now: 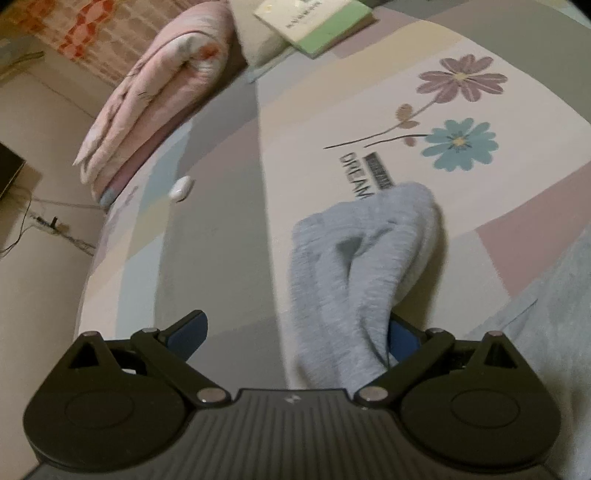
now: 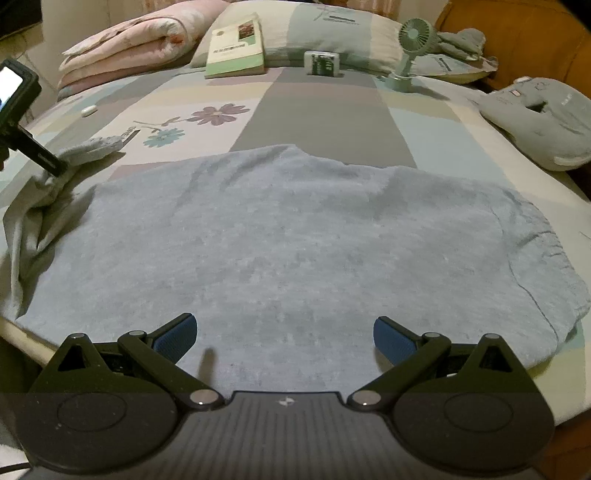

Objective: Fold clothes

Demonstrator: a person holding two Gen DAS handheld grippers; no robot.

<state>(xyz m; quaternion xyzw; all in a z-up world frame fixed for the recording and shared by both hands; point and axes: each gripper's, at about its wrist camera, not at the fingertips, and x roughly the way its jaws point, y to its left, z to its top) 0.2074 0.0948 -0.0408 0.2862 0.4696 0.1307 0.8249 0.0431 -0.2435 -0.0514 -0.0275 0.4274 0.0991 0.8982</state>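
A light blue-grey shirt (image 2: 280, 236) lies spread flat on the patterned bed sheet (image 2: 321, 110). Its left sleeve (image 1: 354, 266) is bunched and raised, draped between the fingers of my left gripper (image 1: 295, 334), whose jaws stand wide apart; the cloth rests against the right blue pad (image 1: 400, 341). In the right wrist view the left gripper's body (image 2: 37, 147) shows at the shirt's left edge by the lifted sleeve (image 2: 48, 192). My right gripper (image 2: 284, 338) is open and empty, hovering over the shirt's near hem.
A folded pink quilt (image 2: 129, 48), a pillow (image 2: 332, 33) with a book (image 2: 236, 48), a small box (image 2: 322, 63), a green fan (image 2: 410, 48), a grey neck pillow (image 2: 543, 118) and a small white object (image 1: 181, 188) lie on the bed. The bed edge and floor cables (image 1: 44, 221) are at left.
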